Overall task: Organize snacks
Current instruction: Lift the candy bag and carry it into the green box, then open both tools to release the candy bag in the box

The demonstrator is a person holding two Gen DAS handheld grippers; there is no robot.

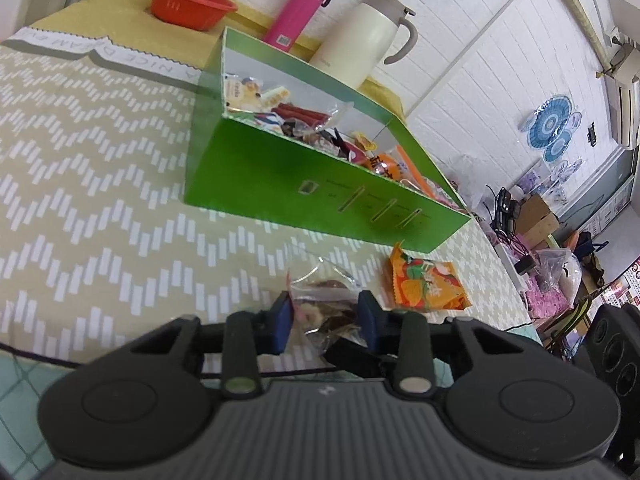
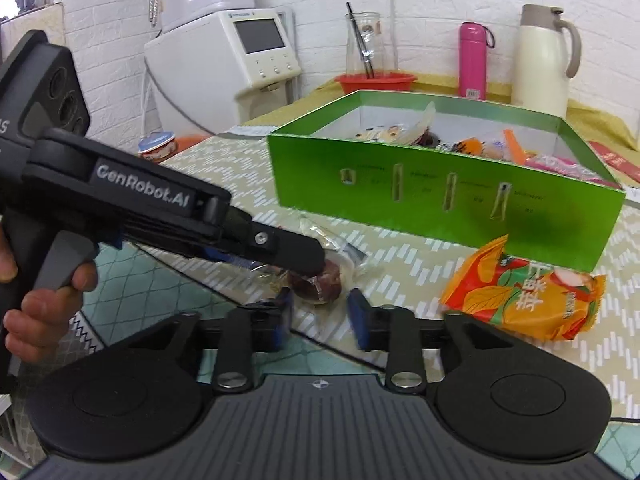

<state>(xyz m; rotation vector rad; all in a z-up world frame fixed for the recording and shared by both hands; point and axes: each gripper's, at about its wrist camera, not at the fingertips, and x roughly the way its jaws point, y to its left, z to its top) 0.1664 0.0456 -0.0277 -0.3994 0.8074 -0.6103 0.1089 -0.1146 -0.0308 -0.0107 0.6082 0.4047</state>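
A green box point(image 1: 304, 184) point(image 2: 440, 200) full of several wrapped snacks stands on the chevron tablecloth. A clear-wrapped dark snack point(image 1: 324, 308) point(image 2: 316, 284) lies near the table's front edge. My left gripper point(image 1: 326, 320) has its fingers on both sides of this snack, closed against its wrapper; in the right wrist view the left gripper point(image 2: 304, 256) reaches over it from the left. My right gripper point(image 2: 320, 316) is open and empty, just in front of the same snack. An orange snack packet point(image 1: 424, 284) point(image 2: 528, 296) lies to the right, next to the box.
A red basket point(image 1: 192, 4) point(image 2: 376, 80), a pink bottle point(image 1: 296, 12) point(image 2: 474, 60) and a cream thermos jug point(image 1: 360, 40) point(image 2: 544, 60) stand behind the box. A white appliance point(image 2: 224, 52) stands at the back left. The table edge runs just under the grippers.
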